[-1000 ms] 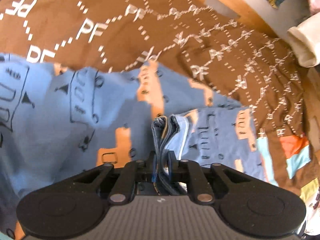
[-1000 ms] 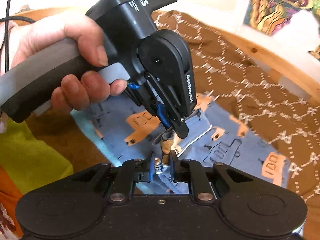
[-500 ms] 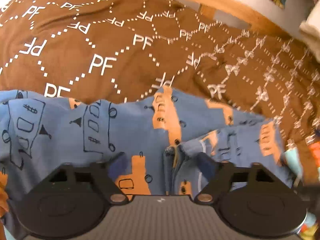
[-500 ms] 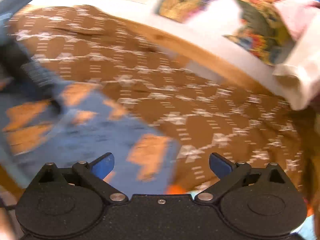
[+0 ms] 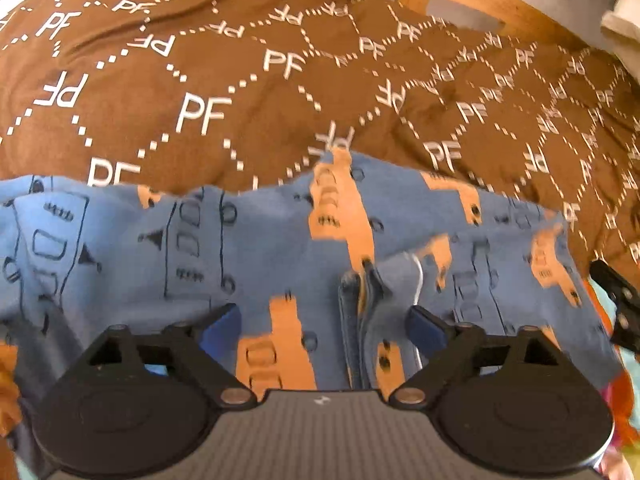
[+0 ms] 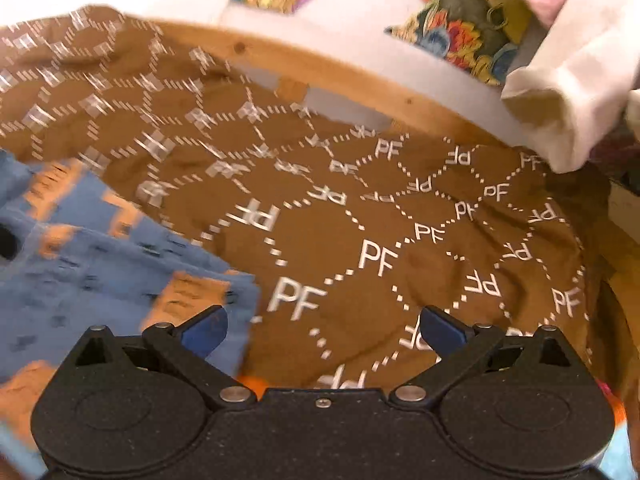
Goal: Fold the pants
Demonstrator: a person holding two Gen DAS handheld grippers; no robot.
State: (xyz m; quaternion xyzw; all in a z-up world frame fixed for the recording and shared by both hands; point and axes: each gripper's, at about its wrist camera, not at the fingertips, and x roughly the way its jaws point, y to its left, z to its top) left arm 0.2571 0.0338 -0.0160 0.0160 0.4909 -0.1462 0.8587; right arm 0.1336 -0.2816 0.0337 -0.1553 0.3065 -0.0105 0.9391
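Lying across a brown blanket (image 5: 248, 92) printed with white "PF" letters, the blue pants (image 5: 280, 248) (patterned with orange and outlined vehicles) show a bunched edge between the spread fingers of the left gripper (image 5: 323, 322), whose jaws are opening and press on nothing. Right gripper (image 6: 323, 326): jaws wide, empty, over bare blanket, the pants at its left. A wooden bed rail (image 6: 340, 72) borders the far side.
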